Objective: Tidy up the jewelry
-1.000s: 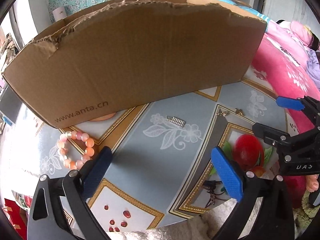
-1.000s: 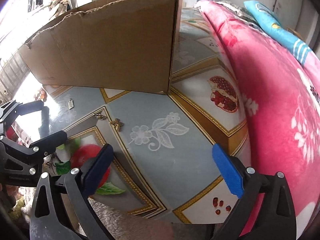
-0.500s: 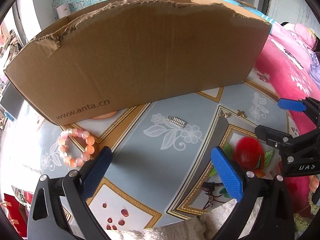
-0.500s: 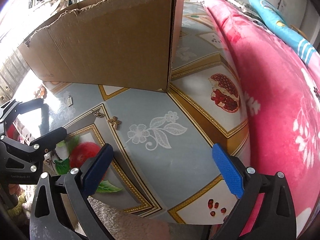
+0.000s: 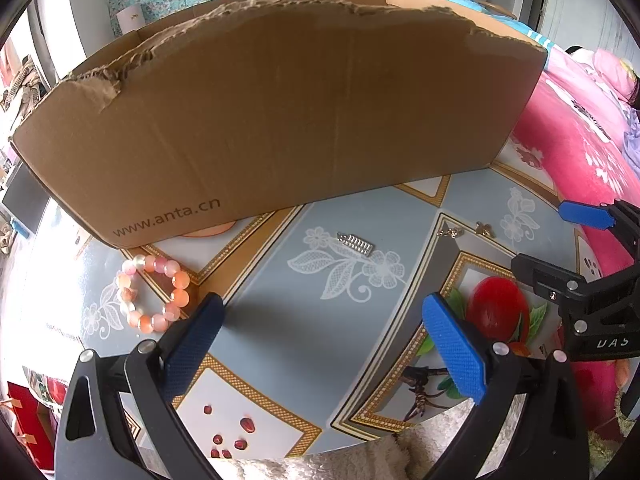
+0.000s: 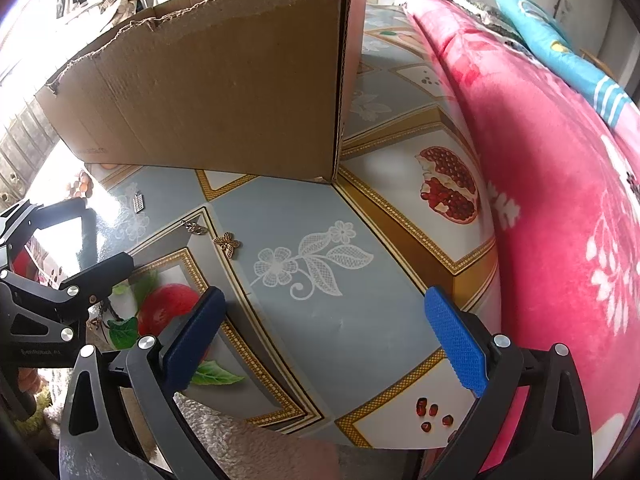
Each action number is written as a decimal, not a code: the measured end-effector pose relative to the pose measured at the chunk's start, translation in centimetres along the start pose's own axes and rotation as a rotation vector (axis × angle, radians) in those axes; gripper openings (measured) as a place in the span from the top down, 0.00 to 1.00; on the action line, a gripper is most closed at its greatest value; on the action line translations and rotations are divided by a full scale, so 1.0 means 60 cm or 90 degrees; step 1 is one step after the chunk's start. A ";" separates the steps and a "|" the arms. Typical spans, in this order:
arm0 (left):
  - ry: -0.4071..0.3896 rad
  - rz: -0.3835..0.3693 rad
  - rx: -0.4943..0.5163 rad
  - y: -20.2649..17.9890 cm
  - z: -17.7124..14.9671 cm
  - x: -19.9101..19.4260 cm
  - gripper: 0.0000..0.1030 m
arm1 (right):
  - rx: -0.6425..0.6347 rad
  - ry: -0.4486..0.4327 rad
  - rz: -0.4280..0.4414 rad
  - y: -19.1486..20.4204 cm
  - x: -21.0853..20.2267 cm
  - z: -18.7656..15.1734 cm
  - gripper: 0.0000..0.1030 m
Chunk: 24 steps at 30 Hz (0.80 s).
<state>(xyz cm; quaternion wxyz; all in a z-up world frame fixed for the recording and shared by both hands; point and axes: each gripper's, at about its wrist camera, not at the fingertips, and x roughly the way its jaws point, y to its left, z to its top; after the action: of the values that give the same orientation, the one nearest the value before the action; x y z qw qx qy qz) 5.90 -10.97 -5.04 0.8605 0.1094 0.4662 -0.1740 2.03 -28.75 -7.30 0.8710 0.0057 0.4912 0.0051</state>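
Left wrist: pink-orange beaded bracelet, unbroken loop.

A pink-and-orange bead bracelet lies flat near the box. A small silver clip, a butterfly charm and what may be a clasp lie apart on the tabletop.

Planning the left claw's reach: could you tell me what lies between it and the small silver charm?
Only bare patterned tabletop separates the left claw from the silver charm, per the left wrist view.
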 end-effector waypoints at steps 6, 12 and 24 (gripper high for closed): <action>0.002 0.001 -0.002 0.001 0.002 -0.001 0.05 | 0.000 -0.002 0.000 0.000 -0.002 -0.002 0.08; 0.003 0.001 -0.001 0.001 0.002 0.000 0.05 | -0.001 -0.001 0.000 0.000 -0.002 -0.002 0.08; 0.003 0.001 -0.001 0.001 0.002 -0.001 0.05 | -0.001 -0.002 0.001 -0.001 -0.002 -0.001 0.08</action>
<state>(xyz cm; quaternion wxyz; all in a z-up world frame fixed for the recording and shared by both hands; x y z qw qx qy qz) 5.97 -10.96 -4.94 0.8596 0.1094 0.4683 -0.1727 1.96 -28.79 -7.23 0.8717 0.0051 0.4899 0.0059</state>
